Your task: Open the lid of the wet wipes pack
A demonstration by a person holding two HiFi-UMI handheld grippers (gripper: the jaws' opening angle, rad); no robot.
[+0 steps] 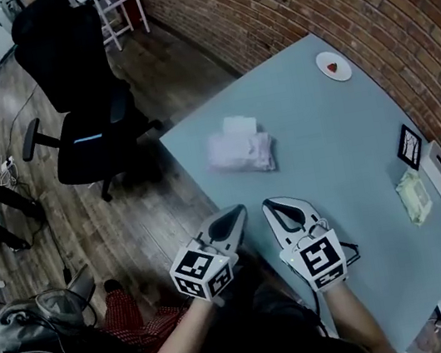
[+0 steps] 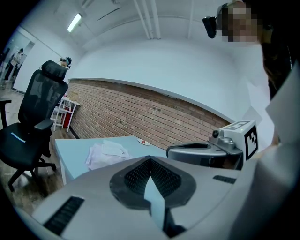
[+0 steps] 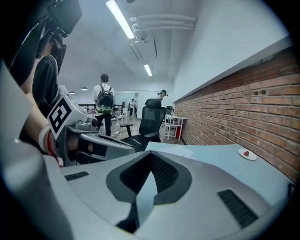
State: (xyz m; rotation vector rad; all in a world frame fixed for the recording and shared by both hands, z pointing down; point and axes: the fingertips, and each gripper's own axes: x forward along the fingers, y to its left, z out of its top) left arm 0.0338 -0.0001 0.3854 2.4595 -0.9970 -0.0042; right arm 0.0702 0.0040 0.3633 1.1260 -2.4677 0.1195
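Two grippers, both empty and with their jaws pressed together at the tips, hover side by side at the near edge of the pale blue table (image 1: 344, 158): the left gripper (image 1: 238, 210) about over the table's edge, the right gripper (image 1: 268, 204) just inside it, their tips near each other but not touching. The whitish, soft-film wet wipes pack (image 1: 240, 151) lies flat on the table well ahead of both, closer to the edge where the black office chair (image 1: 74, 87) stands, with nothing but bare tabletop between it and the jaws. A paler rectangular patch on the side of the pack farthest from the grippers is probably the lid; which of its edges is free cannot be made out from here. The pack looks light and yielding, its film wrinkled and slack, so it will likely skid on the smooth top and buckle under a pinch rather than resist. A sensible hold would be one gripper pressing or pinching the body near a seam to pin it down, while the other opens and catches the lid's free lip – the stiffest part, and the one place a narrow jaw tip can lever without tearing film. A small white plate (image 1: 334, 66) sits well off, near the brick wall
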